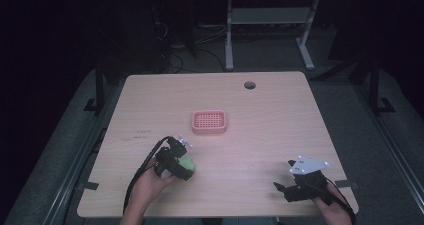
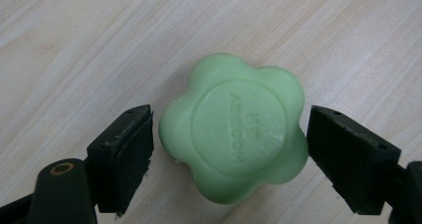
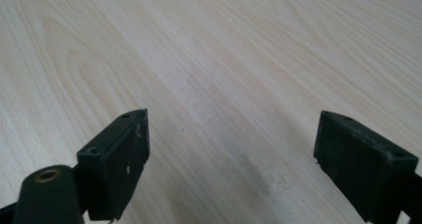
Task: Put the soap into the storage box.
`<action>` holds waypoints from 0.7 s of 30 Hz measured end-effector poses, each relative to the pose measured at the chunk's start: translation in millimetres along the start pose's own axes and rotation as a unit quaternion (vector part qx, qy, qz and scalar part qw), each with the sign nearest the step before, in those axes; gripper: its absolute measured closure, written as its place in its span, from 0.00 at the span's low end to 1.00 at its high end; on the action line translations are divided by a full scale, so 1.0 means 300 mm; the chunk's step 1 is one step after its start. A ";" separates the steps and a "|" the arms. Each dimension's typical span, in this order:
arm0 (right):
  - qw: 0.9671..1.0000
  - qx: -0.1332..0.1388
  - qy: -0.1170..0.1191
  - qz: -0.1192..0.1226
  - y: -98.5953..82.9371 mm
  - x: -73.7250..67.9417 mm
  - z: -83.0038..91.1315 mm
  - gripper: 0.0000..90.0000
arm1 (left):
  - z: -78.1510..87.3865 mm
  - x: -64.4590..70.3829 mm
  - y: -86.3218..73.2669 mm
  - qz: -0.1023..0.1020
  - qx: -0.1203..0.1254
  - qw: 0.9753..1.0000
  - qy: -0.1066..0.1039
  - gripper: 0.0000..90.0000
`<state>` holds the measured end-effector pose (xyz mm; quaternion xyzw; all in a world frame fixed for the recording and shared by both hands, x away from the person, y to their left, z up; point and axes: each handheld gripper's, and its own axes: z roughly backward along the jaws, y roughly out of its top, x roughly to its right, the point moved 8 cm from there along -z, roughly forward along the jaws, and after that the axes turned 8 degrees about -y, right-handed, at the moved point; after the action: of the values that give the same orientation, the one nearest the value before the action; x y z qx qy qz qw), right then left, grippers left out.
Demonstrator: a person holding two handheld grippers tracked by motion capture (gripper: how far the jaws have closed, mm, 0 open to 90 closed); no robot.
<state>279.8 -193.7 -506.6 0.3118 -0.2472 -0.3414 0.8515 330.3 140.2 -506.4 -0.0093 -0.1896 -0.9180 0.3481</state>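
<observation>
I have the left gripper (image 2: 229, 134) set down over a green flower-shaped soap (image 2: 234, 129) lying flat on the wooden table (image 1: 260, 115), near the front left edge. Its jaws stand apart, one on each side of the bar; the left jaw sits just beside the soap's edge and the right jaw shows a narrow gap, so nothing is clamped yet. The right gripper (image 3: 231, 149) rests over bare wood at the front right, well apart from the soap, jaws wide and holding nothing. A pink perforated soap dish (image 1: 209, 121) sits toward the table's middle, beyond the soap, and I judge it the likely destination. Risks noted: the bar's lobed outline gives the flat pads uneven contact, so closing on two rounded lobes could let the soap twist or squirt out. The smooth surface adds to that. The uneven gaps mean the nearer jaw would push the bar sideways before the other meets it.
</observation>
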 end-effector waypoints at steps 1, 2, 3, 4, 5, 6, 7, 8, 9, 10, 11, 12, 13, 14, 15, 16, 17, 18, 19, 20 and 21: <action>1.000 0.000 0.000 0.000 0.000 0.000 0.000 0.15 | -0.004 0.000 0.001 0.000 -0.002 1.000 0.001 0.22; 1.000 0.000 0.000 0.000 0.000 0.000 0.000 0.15 | -0.004 0.000 0.001 0.000 -0.002 1.000 0.001 0.22; 1.000 0.001 0.000 0.000 0.000 0.000 0.000 0.15 | -0.005 0.000 0.001 0.001 -0.004 1.000 0.002 0.22; 1.000 0.001 0.000 0.000 0.001 0.000 0.000 0.15 | -0.006 0.000 0.001 -0.001 -0.005 1.000 0.001 0.22; 1.000 0.001 0.001 0.001 0.001 0.000 0.000 0.15 | -0.010 0.000 0.003 0.000 -0.005 1.000 0.000 0.22; 1.000 0.001 0.000 0.001 0.001 -0.001 0.000 0.15 | -0.011 -0.001 0.003 -0.001 -0.006 1.000 0.001 0.23; 1.000 0.001 0.001 0.001 0.001 -0.001 0.000 0.15 | -0.012 -0.002 0.002 -0.001 -0.008 1.000 0.002 0.23; 1.000 0.001 0.001 0.001 0.001 -0.001 0.000 0.15 | -0.016 -0.002 0.002 0.001 -0.008 1.000 0.002 0.23; 1.000 0.001 0.001 0.001 0.001 -0.001 0.000 0.15 | -0.016 -0.002 0.002 0.001 -0.008 1.000 0.002 0.23; 1.000 0.001 0.001 0.001 0.001 -0.001 0.000 0.15 | -0.019 -0.004 0.002 -0.001 -0.010 1.000 0.002 0.23; 1.000 0.001 0.001 0.001 0.001 -0.001 0.000 0.15 | -0.021 -0.004 0.003 -0.002 -0.012 1.000 0.004 0.23; 1.000 0.001 0.000 0.001 0.001 0.000 0.000 0.15 | -0.021 -0.004 0.003 -0.002 -0.012 1.000 0.004 0.23; 1.000 0.001 0.000 0.001 0.001 0.000 0.001 0.15 | -0.023 -0.005 0.004 -0.001 -0.013 1.000 0.004 0.24; 1.000 0.001 0.000 0.001 0.001 0.000 0.001 0.15 | -0.023 -0.005 0.004 -0.001 -0.013 1.000 0.004 0.24; 1.000 0.001 0.000 0.000 0.001 0.000 0.001 0.15 | -0.025 -0.005 0.005 -0.001 -0.013 1.000 0.004 0.24; 1.000 0.001 0.001 0.000 0.001 0.000 0.002 0.15 | -0.028 -0.004 0.005 -0.001 -0.014 1.000 0.004 0.24; 1.000 0.001 0.001 0.000 0.001 0.000 0.002 0.15 | -0.030 -0.003 0.004 0.000 -0.016 1.000 0.003 0.24; 1.000 0.001 0.001 0.000 0.001 0.000 0.002 0.15 | -0.032 -0.003 0.004 0.000 -0.016 1.000 0.002 0.25; 1.000 0.001 0.001 0.000 0.001 0.000 0.002 0.15 | -0.032 -0.003 0.004 0.000 -0.016 1.000 0.002 0.26; 1.000 0.001 0.001 0.000 0.001 0.000 0.001 0.15 | -0.034 -0.002 0.005 0.000 -0.015 1.000 0.003 0.26; 1.000 0.002 0.000 0.000 0.002 0.000 0.002 0.15 | -0.036 -0.003 0.004 -0.001 -0.017 1.000 0.003 0.26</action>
<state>279.6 -193.6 -506.0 0.3133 -0.2476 -0.3405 0.8512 333.0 136.2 -516.3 -0.0126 -0.1725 -0.9216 0.3474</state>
